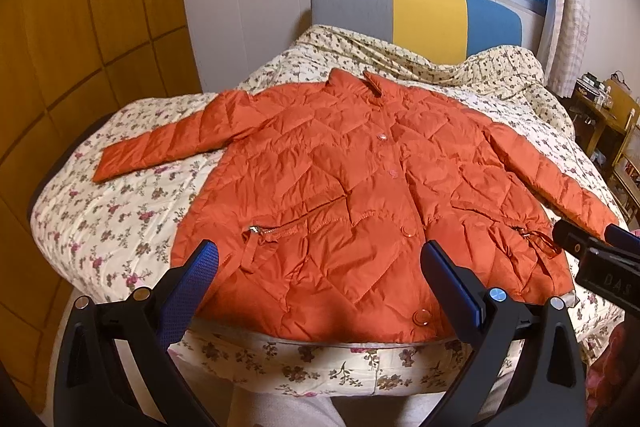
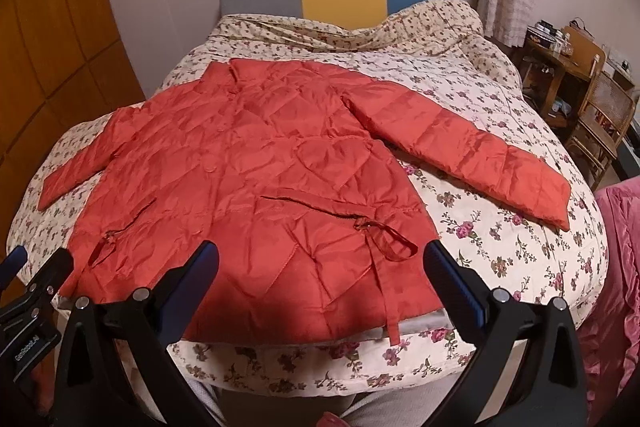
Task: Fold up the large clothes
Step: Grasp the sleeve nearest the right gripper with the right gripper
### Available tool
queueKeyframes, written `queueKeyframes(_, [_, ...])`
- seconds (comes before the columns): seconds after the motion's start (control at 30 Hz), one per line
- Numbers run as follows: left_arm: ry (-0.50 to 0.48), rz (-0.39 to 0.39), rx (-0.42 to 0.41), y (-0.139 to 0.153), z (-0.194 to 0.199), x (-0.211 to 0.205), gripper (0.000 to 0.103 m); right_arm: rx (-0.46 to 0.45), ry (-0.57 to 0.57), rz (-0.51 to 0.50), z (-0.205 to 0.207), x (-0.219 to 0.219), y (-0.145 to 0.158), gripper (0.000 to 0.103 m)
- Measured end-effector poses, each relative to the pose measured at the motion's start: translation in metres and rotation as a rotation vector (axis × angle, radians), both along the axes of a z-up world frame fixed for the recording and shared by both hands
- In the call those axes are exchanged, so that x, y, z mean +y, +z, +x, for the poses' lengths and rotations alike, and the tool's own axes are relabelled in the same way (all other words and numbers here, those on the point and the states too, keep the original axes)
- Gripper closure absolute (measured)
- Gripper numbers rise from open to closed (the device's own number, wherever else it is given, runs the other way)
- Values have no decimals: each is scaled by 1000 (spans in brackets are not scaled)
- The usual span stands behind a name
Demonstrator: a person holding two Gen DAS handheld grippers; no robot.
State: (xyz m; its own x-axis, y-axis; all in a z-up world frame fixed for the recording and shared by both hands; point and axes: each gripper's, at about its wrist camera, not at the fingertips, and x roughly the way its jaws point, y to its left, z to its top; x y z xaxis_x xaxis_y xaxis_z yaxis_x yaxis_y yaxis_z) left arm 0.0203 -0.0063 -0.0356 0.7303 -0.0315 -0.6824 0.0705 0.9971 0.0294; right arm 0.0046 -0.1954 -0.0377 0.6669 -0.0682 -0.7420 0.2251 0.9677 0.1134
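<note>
One orange jacket point(image 1: 340, 187) flat on the bed point(image 1: 100, 219), two sleeves out; left gripper point(image 1: 320, 263) and right gripper point(image 2: 320, 259), jaws spread, empty.

The near half of the bed point(image 1: 100, 227) is covered by the spread jacket point(image 1: 320, 167). Bare quilt is left beside each sleeve and beyond the collar. The far end is closed by the headboard point(image 1: 428, 15).
</note>
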Motion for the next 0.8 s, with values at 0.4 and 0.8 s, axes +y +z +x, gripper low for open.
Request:
queueKeyframes(0.4, [3, -48, 95, -37, 43, 16, 3, -20, -34, 127, 33, -62, -37, 2])
queueKeyframes(0.8, [91, -21, 106, -75, 125, 51, 3, 32, -510, 371, 40, -204, -104, 10])
